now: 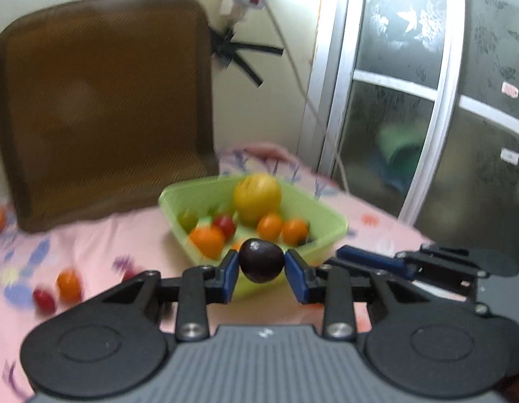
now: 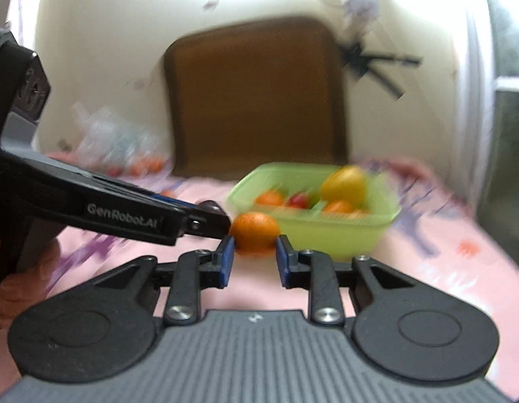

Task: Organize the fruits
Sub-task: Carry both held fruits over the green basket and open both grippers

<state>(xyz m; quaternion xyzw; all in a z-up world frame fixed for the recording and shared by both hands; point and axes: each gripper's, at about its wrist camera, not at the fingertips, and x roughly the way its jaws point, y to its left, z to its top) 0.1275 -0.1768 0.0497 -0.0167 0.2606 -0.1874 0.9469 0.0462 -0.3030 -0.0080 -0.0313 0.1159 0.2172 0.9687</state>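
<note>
In the left wrist view my left gripper (image 1: pixel 261 267) is shut on a dark purple round fruit (image 1: pixel 261 260), held just in front of a light green plastic bowl (image 1: pixel 321 247). The bowl holds a yellow fruit (image 1: pixel 257 198), small oranges (image 1: pixel 207 240) and a red fruit (image 1: pixel 225 225). In the right wrist view my right gripper (image 2: pixel 254 250) is shut on a small orange (image 2: pixel 256 230) low over the pink sheet, close to the bowl's (image 2: pixel 326 235) front left wall. The left gripper (image 2: pixel 219 223) reaches in from the left, its tip almost touching that orange.
A brown cushion (image 1: pixel 101 107) leans on the wall behind the bowl. A loose orange (image 1: pixel 68 283) and red fruit (image 1: pixel 44 300) lie on the pink floral sheet (image 1: pixel 131 235) at the left. A clear plastic bag (image 2: pixel 115 134) lies far left. A glass door (image 1: pixel 410 100) stands at the right.
</note>
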